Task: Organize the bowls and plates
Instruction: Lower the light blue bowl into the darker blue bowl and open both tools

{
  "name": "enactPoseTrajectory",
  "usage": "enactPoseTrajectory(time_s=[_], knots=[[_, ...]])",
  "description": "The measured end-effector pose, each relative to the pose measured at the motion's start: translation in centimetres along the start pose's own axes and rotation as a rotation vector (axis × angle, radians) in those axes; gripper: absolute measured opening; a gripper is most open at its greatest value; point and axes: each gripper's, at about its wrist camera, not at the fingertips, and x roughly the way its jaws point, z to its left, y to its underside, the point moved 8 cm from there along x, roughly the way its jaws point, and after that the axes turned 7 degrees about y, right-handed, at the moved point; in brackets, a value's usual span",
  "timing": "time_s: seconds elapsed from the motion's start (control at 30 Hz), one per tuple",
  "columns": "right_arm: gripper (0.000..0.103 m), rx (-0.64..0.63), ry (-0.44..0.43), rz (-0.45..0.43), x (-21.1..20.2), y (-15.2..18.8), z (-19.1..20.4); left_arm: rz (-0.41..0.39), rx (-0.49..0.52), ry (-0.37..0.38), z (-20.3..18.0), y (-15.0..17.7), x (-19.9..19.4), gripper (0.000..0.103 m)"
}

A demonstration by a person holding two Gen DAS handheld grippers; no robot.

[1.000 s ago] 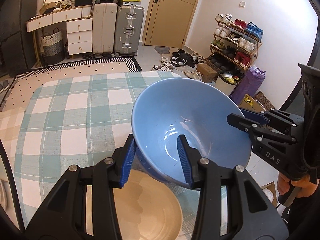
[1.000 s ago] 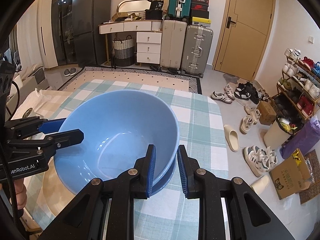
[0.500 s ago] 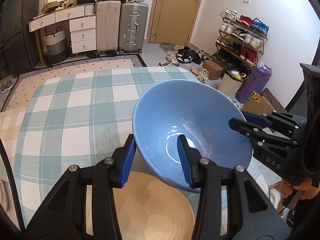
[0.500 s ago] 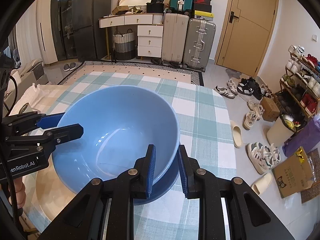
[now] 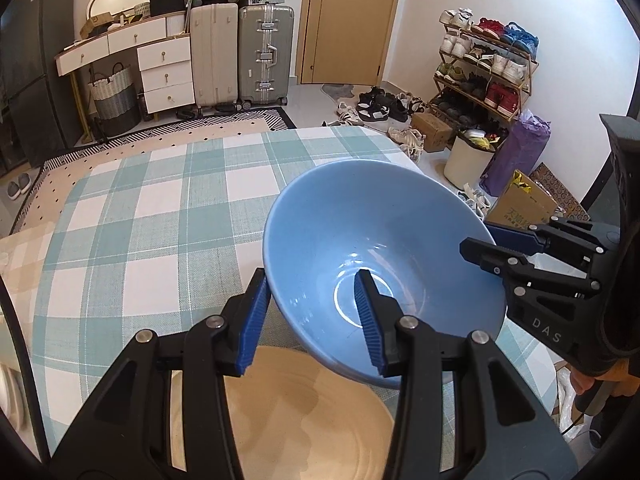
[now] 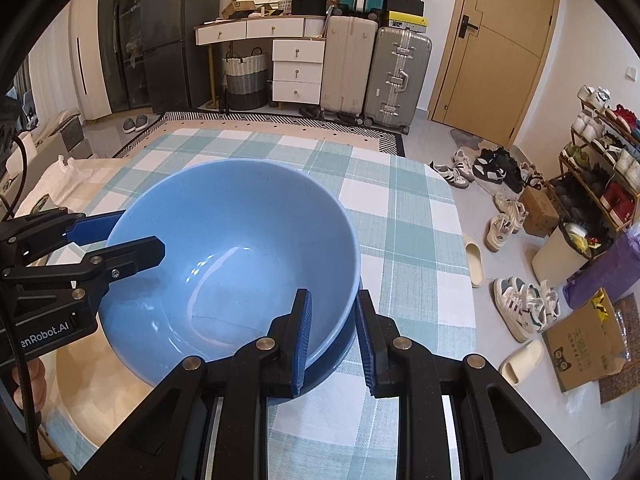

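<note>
A large blue bowl (image 5: pixel 380 248) (image 6: pixel 240 248) hangs tilted just above the checked tablecloth (image 5: pixel 160 220). My left gripper (image 5: pixel 312 320) is shut on its near rim, one finger inside and one outside. My right gripper (image 6: pixel 334 332) is shut on the opposite rim in the same way. Each gripper also shows in the other's view: the right gripper (image 5: pixel 480 240) at the bowl's right edge, the left gripper (image 6: pixel 136 234) at its left edge. A round beige plate (image 5: pixel 300 420) (image 6: pixel 80 380) lies on the cloth below the bowl, partly hidden. A darker blue edge shows under the bowl; I cannot tell what it is.
The table's right edge (image 6: pixel 460 240) drops to a floor strewn with shoes, slippers (image 6: pixel 474 264) and a cardboard box (image 6: pixel 584 344). A shoe rack (image 5: pixel 488 68), a bin, suitcases (image 6: pixel 396 72) and drawers stand farther off. A white cloth (image 6: pixel 60 176) lies left of the table.
Both grippers have come down with the blue bowl between them. The beige plate beneath now looks larger and closer. Neither grip has changed.
</note>
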Motion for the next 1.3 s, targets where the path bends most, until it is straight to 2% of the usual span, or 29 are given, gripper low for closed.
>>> enactPoseTrajectory(time_s=[0.67,0.97,1.3], knots=[[0.023,-0.038,0.054,0.018,2.6,1.7,0.7,0.043,0.048,-0.031,0.2,1.8,4.5,0.039],[0.023,-0.087,0.110,-0.012,3.1,2.2,0.9,0.027,0.088,-0.048,0.2,2.3,4.9,0.039],[0.027,-0.079,0.087,-0.008,3.0,2.2,0.8,0.034,0.084,-0.035,0.4,3.0,4.5,0.040]])
